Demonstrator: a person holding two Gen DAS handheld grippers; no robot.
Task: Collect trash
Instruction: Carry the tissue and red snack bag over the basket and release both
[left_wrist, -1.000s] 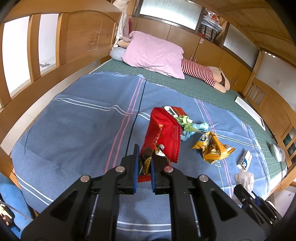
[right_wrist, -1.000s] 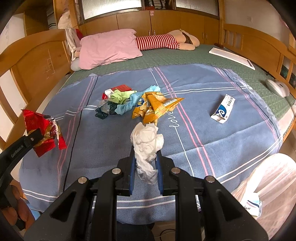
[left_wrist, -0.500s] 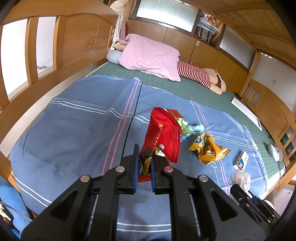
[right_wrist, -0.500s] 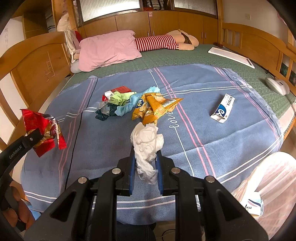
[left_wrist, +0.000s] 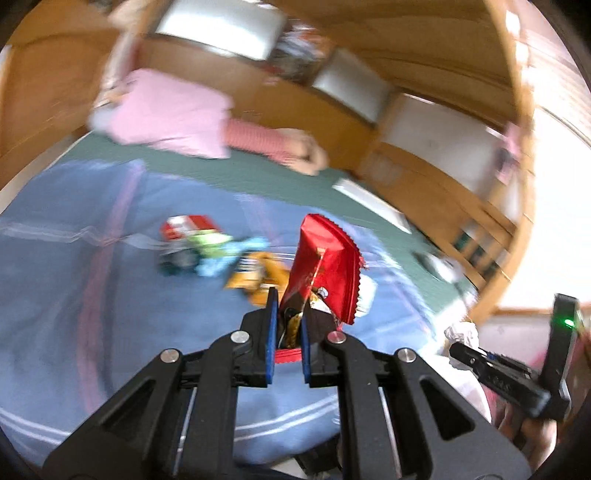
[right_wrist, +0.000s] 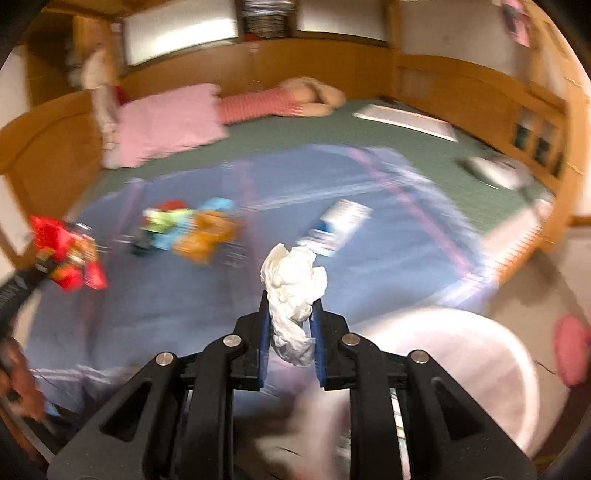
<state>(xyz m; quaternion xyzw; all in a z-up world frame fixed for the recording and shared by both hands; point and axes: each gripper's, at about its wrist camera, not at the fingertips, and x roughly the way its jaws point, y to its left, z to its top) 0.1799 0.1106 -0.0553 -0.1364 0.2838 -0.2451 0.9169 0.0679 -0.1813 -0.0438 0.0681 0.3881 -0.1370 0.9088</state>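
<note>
My left gripper (left_wrist: 287, 325) is shut on a red snack wrapper (left_wrist: 325, 266) and holds it above the blue bedsheet (left_wrist: 74, 295). My right gripper (right_wrist: 290, 325) is shut on a crumpled white tissue (right_wrist: 293, 284). A pile of wrappers (right_wrist: 184, 232), red, green, blue and orange, lies on the sheet to the left. A white and blue box (right_wrist: 341, 221) lies on the sheet just beyond the tissue. The red wrapper also shows at the left edge of the right wrist view (right_wrist: 66, 251). The right gripper with its tissue (left_wrist: 463, 332) shows at lower right of the left wrist view. Both views are blurred.
A white plastic bag (right_wrist: 461, 365) sits at the lower right, beside the bed. A pink pillow (right_wrist: 166, 125) and a striped doll (right_wrist: 273, 101) lie at the head of the bed. Wooden bed rails (right_wrist: 480, 88) surround the mattress. A white device (right_wrist: 491, 170) rests near the right rail.
Both grippers have swung to the right with their loads. The white bag now fills more of the right wrist view. The wrapper pile has shifted left in both views.
</note>
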